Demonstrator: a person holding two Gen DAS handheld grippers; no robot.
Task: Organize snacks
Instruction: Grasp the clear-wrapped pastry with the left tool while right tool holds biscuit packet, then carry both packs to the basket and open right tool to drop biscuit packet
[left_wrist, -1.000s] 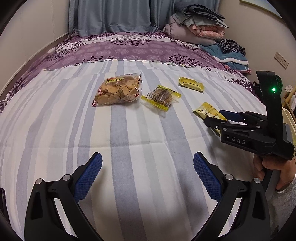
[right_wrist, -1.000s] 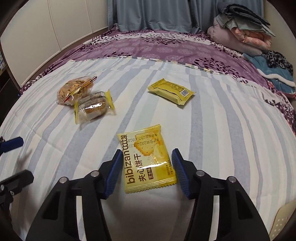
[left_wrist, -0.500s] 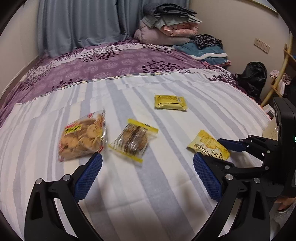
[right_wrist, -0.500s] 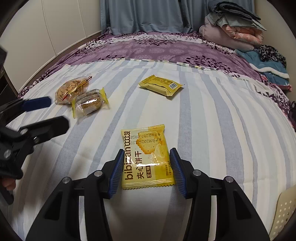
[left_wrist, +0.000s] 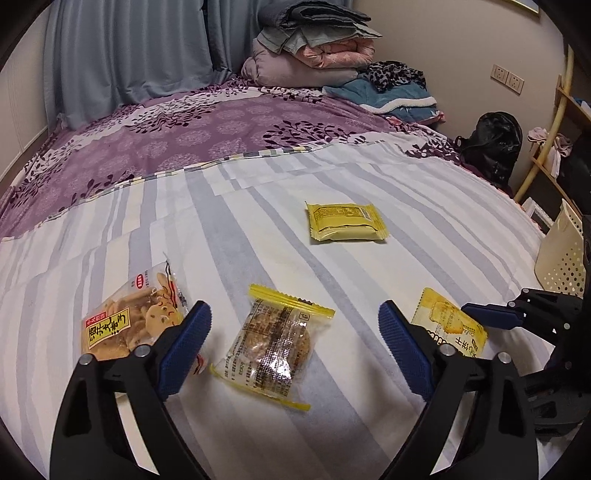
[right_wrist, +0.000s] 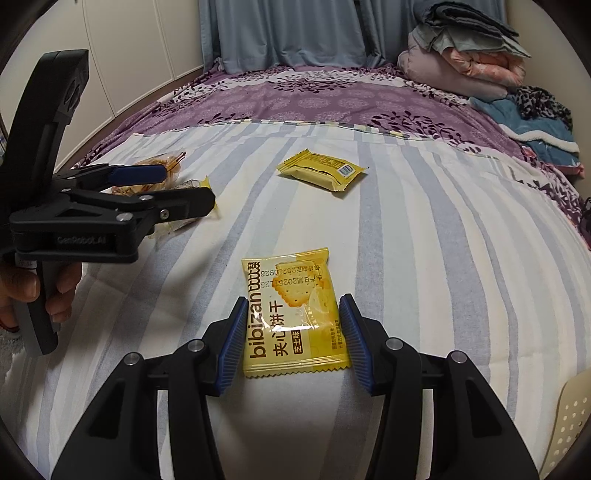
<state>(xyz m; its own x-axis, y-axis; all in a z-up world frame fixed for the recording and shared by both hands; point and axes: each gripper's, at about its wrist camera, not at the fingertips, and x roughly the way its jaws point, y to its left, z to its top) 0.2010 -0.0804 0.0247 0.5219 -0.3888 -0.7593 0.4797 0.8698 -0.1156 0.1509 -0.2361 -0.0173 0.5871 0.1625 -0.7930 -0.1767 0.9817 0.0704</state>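
Observation:
Several snack packs lie on the striped bedspread. My left gripper is open, its fingers on either side of a clear yellow-edged cookie pack. A bag of crackers lies by its left finger. My right gripper is open around a yellow bibizan biscuit pack, pads close to both edges; the pack lies flat and also shows in the left wrist view. A yellow wrapped pack lies farther back, also in the right wrist view. The left gripper shows in the right wrist view.
A cream perforated basket stands at the bed's right edge, its rim in the right wrist view. Folded blankets and clothes pile at the far end. A black bag and a shelf stand beside the bed.
My left gripper moved forward and right until the cookie pack lies between its open fingers. My right gripper narrowed around the biscuit pack, which has not moved.

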